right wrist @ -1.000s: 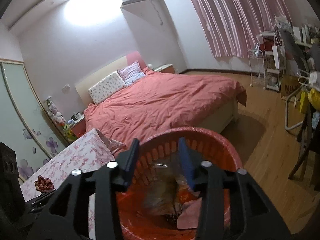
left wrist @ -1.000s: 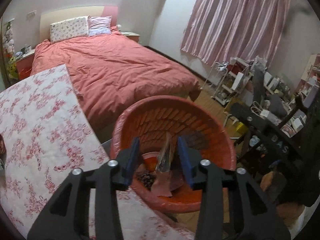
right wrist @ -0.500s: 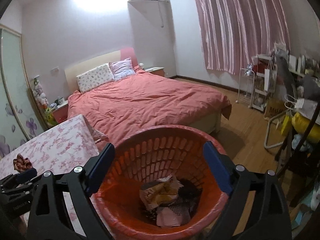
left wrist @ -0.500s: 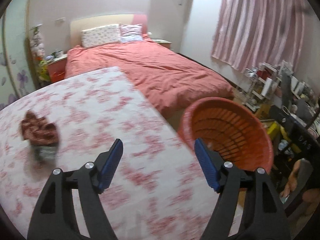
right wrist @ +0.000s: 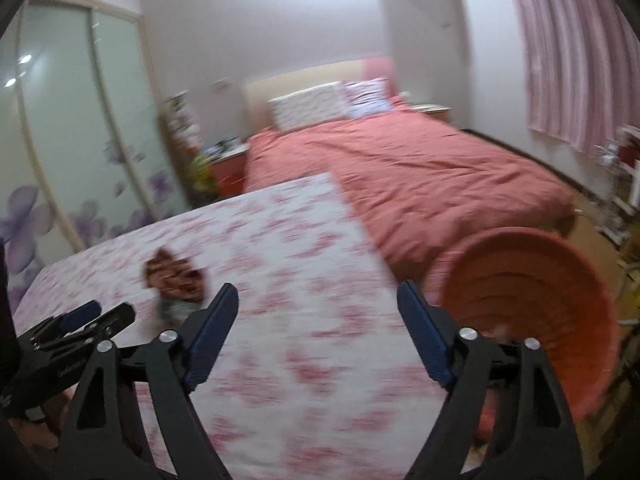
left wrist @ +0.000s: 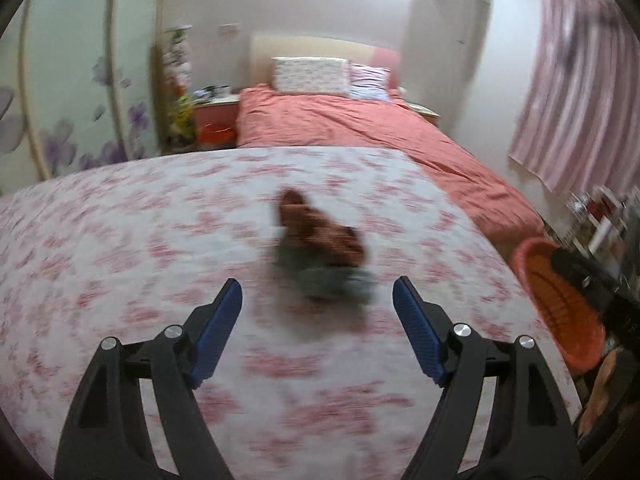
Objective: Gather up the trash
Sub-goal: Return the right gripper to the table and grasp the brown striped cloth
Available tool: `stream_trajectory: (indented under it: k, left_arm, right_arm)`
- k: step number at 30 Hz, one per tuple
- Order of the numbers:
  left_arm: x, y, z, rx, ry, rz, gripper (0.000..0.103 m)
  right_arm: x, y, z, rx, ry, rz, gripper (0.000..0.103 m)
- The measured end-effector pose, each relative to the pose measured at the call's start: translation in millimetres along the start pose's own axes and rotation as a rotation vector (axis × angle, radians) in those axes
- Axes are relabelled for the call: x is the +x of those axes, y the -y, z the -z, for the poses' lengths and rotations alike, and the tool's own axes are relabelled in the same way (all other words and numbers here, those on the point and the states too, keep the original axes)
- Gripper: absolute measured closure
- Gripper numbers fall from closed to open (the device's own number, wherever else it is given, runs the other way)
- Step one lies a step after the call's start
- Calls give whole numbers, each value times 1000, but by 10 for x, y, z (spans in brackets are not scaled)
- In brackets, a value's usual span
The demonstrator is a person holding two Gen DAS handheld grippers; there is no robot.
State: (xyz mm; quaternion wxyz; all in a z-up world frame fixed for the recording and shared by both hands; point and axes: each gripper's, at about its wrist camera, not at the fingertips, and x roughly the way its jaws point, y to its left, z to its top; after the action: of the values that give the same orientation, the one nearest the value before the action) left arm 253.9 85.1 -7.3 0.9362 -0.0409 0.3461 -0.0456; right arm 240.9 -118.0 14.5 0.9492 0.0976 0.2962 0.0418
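A crumpled brown-red wrapper (left wrist: 320,236) lies on the floral tablecloth (left wrist: 120,240), blurred, just ahead of my left gripper (left wrist: 318,312), which is open and empty. The wrapper also shows in the right wrist view (right wrist: 176,278), left of my right gripper (right wrist: 318,320), which is open and empty over the table. The orange trash basket (right wrist: 532,300) stands off the table's right edge; it shows at the far right in the left wrist view (left wrist: 560,304). The left gripper's body (right wrist: 72,332) shows at lower left.
A bed with a red cover (right wrist: 420,176) lies beyond the table. A wardrobe with flower-print doors (right wrist: 80,140) stands at the left. Pink curtains (right wrist: 580,60) and cluttered shelves (left wrist: 600,220) are at the right.
Both grippers opened and dropped their trash into the basket, then swung left from the basket to over the table. The wrapper now sits between the left gripper's fingers' line of sight.
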Motion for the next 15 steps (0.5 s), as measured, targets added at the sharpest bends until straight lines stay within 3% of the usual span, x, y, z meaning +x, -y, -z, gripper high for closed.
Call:
stream_trajectory:
  k: [5,15]
  left_arm:
    - [-111,-529,-8,-63,17,-52,21]
    - [-146,-1060,38,-120,15,-80,21]
  right_arm:
    - [362,-571,16,-63,-84,-134,34]
    - [926,-1269,31,-152,-151,-148,45]
